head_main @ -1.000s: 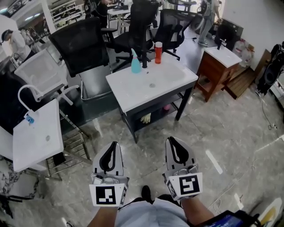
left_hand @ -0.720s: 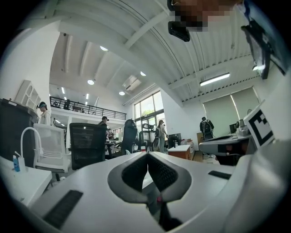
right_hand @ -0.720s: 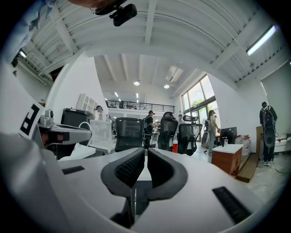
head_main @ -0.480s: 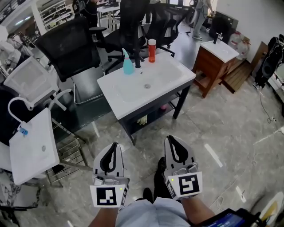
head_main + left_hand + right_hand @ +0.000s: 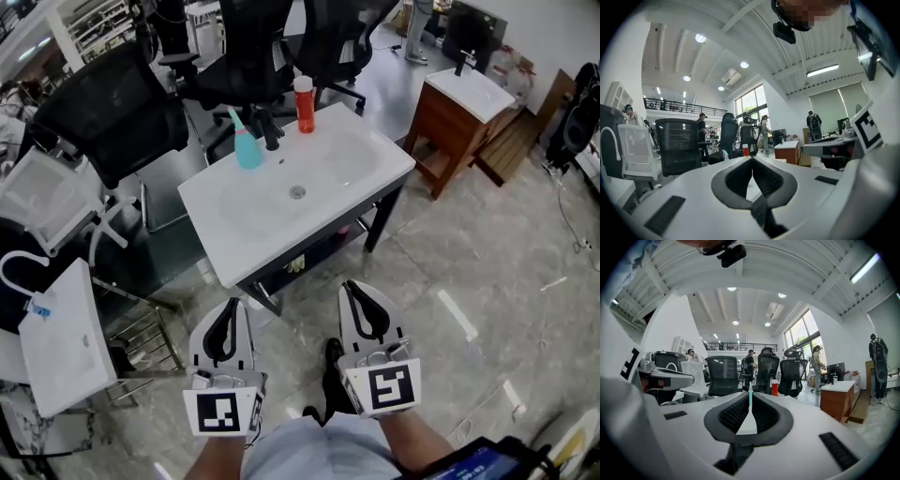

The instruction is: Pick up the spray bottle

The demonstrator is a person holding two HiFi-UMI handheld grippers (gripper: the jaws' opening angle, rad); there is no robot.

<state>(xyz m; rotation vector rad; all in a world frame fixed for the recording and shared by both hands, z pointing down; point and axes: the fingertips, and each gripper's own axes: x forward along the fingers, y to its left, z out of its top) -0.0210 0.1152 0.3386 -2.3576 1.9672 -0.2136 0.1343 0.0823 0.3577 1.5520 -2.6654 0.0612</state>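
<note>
– Grey marbled floor all round, black office chairs crowded at the back. What stands in the middle?
– A white surface, set at an angle, with a round drain near its centre
– And the spray bottle?
– The spray bottle is teal. It stands upright at the far edge of that surface, just beside a black tap. A red bottle with a white cap stands on the tap's other side, nearer the far right corner
– Where are the tongs?
– Both sit low in the head view, side by side, pointing toward the surface. They're well apart from it and from the bottle. The left tongs are on the left, the right tongs on the right
– Holding anything?
– No. In the left gripper view the left tongs' jaws meet tip to tip with nothing between them. In the right gripper view the jaws are also drawn together, with only a thin slit below the tips and nothing gripped
– Anything else nearby?
– A wooden cabinet with a white top stands to the right. A smaller white top is at the left edge
</note>
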